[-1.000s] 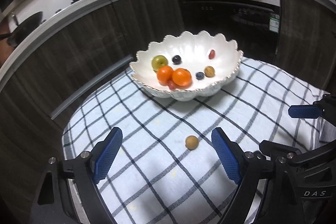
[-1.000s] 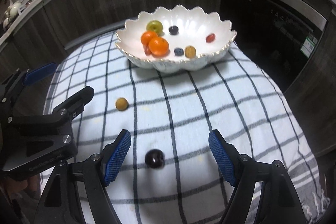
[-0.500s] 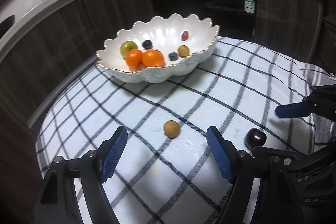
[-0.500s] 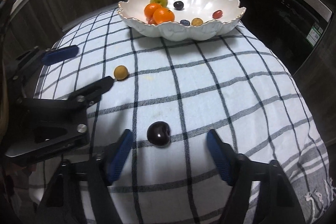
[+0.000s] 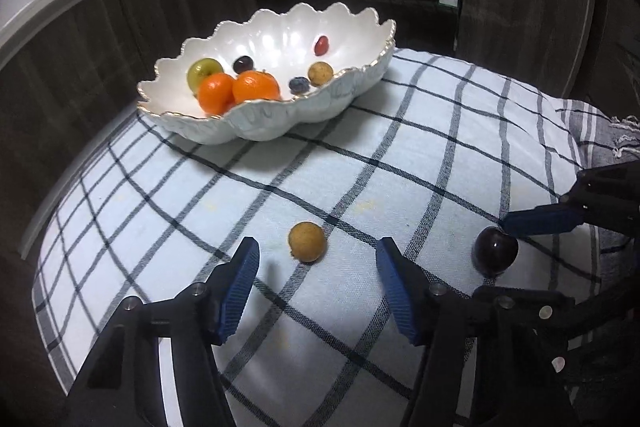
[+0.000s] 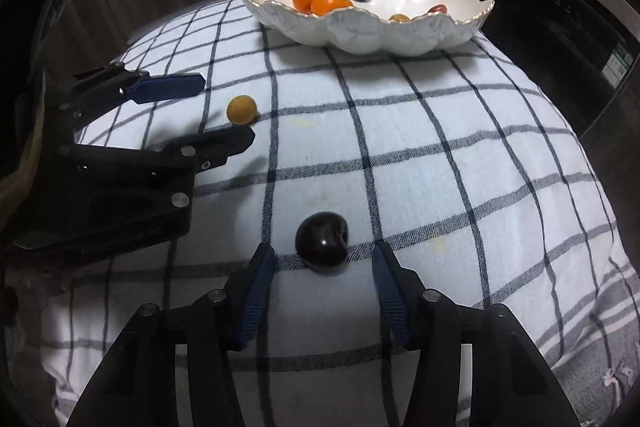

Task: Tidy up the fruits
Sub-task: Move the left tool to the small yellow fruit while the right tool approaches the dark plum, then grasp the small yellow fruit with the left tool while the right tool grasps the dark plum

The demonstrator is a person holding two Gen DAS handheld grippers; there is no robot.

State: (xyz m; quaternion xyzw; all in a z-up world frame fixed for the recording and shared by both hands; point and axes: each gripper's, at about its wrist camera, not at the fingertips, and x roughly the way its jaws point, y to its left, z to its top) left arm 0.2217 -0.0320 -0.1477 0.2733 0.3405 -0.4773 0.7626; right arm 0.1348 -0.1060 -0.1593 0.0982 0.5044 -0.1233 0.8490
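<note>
Tan fruit: a small round tan fruit (image 5: 307, 242) lies on the checked cloth, between the blue pads of the left gripper and just ahead of them, touching neither; in the right wrist view it (image 6: 241, 109) sits between that gripper's two fingers
Dark plum: a glossy dark plum (image 6: 322, 240) lies on the cloth just ahead of the right gripper's pads, centred in the gap and touching neither; in the left wrist view it (image 5: 495, 251) sits close under one blue pad of the right gripper
Left gripper: the left gripper (image 5: 316, 269) is spread wide, low over the cloth, holding nothing
Right gripper: the right gripper (image 6: 323, 273) is spread wide, low over the cloth, holding nothing
Bowl: a white scalloped bowl (image 5: 262, 123) with a gilt rim stands at the far side of the cloth, well apart from both loose fruits
Bowl contents: two oranges (image 5: 236, 89) touching each other, a green apple (image 5: 204, 71) behind them, a dark grape (image 5: 242, 63), a blueberry (image 5: 299, 84) just beside another tan fruit (image 5: 320, 73), and a red fruit (image 5: 321, 45) further back
Cloth: a white cloth with dark check lines (image 5: 420, 163) covers the surface; a grey fringed edge shows at the right
Surroundings: dark wood cabinets (image 5: 152, 7) stand behind, with a pale counter above
</note>
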